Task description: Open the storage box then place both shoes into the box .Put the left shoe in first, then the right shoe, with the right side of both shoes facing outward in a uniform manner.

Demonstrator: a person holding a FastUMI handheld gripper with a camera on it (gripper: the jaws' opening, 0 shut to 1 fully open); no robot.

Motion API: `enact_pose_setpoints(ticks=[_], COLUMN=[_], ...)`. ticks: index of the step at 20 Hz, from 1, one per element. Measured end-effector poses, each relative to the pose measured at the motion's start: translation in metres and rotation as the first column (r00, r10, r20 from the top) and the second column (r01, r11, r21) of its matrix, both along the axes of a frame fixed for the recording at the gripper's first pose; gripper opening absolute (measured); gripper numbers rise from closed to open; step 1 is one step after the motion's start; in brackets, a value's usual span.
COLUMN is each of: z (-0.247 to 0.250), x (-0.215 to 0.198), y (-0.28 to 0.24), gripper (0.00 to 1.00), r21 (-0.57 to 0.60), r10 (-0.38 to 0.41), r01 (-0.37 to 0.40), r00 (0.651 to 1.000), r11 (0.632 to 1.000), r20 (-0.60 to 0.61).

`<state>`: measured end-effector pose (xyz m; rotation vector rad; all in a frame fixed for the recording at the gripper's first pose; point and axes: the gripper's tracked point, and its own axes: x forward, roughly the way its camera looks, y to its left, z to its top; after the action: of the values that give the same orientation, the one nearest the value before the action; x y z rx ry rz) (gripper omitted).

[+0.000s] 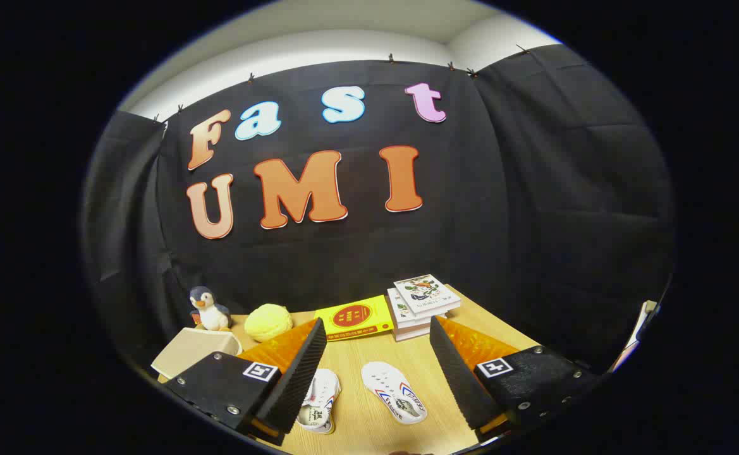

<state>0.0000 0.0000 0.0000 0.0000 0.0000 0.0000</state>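
Note:
Two small white shoes with red and blue stripes lie on the wooden table (369,351). One shoe (394,391) lies between my fingers, nearer the right one. The other shoe (318,400) lies beside my left finger, partly hidden by it. A beige storage box (192,355) stands at the left, behind my left finger; only a closed-looking corner of it shows. My gripper (375,373) hovers above the table, open wide, with nothing between its fingers.
A stack of books (421,304) sits beyond the fingers at the back right. A yellow booklet (353,317) lies beside it. A yellow plush ball (268,321) and a penguin toy (208,309) stand at the back left, near the box.

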Motion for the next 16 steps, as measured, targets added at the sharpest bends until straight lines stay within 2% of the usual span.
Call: enact_pose_setpoints(ticks=[5, 16], z=[-0.001, -0.004], x=[0.002, 0.013], y=[0.013, 0.017], gripper=[0.98, 0.98], r21=[-0.022, -0.024], r10=[0.037, 0.055], r01=[-0.037, -0.056], r00=[0.999, 0.998], r11=[0.999, 0.998], r20=[-0.001, -0.017])
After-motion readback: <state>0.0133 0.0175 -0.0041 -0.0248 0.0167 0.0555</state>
